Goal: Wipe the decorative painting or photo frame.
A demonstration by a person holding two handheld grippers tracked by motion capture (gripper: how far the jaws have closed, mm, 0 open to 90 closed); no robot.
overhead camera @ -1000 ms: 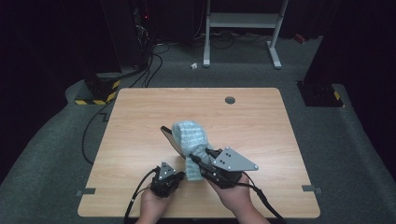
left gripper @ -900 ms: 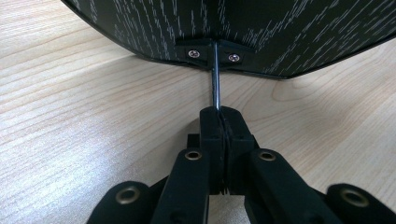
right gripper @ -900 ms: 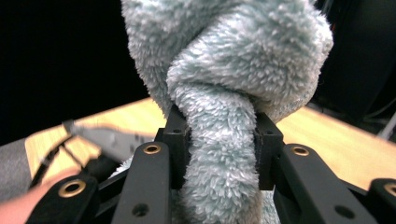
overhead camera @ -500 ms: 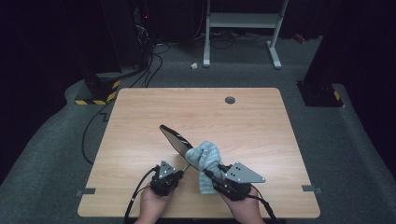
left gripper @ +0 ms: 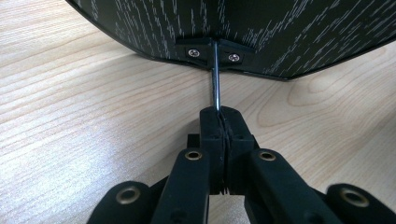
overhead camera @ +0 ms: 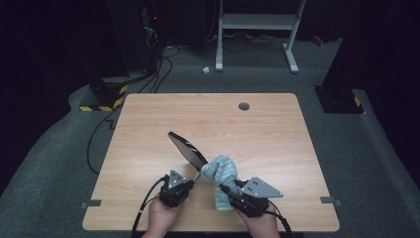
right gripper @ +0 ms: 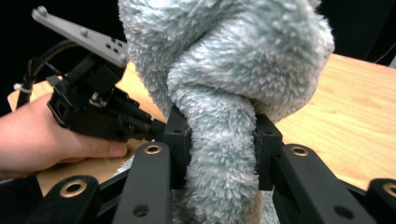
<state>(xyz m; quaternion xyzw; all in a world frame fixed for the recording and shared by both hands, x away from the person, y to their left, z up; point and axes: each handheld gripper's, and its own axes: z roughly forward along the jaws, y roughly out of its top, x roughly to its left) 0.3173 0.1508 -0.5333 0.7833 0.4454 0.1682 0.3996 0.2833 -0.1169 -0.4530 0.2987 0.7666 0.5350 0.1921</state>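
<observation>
High view: left gripper [overhead camera: 190,179] is pinching the thin metal stem of a hand mirror [overhead camera: 187,148], fingers clamped tight, propping it tilted above the desk [overhead camera: 148,119], prob. to steady it for wiping. Right gripper [overhead camera: 229,190] is gripping a pale blue fluffy cloth [overhead camera: 219,171], bunched just ahead of its fingers, touching the mirror's near edge. Vs a sec ago: cloth was lying over the mirror face; now it's sitting lower, nearer the person, glass uncovered.

Left gripper view: fingers [left gripper: 211,133] are squeezing the stem [left gripper: 216,88]; the mirror's dark wood-grain back [left gripper: 280,32] is just beyond the tips.

Right gripper view: fingers [right gripper: 180,140] are pressing a twisted cloth roll [right gripper: 223,154] betw. them; left gripper [right gripper: 100,107] is off to one side.
</observation>
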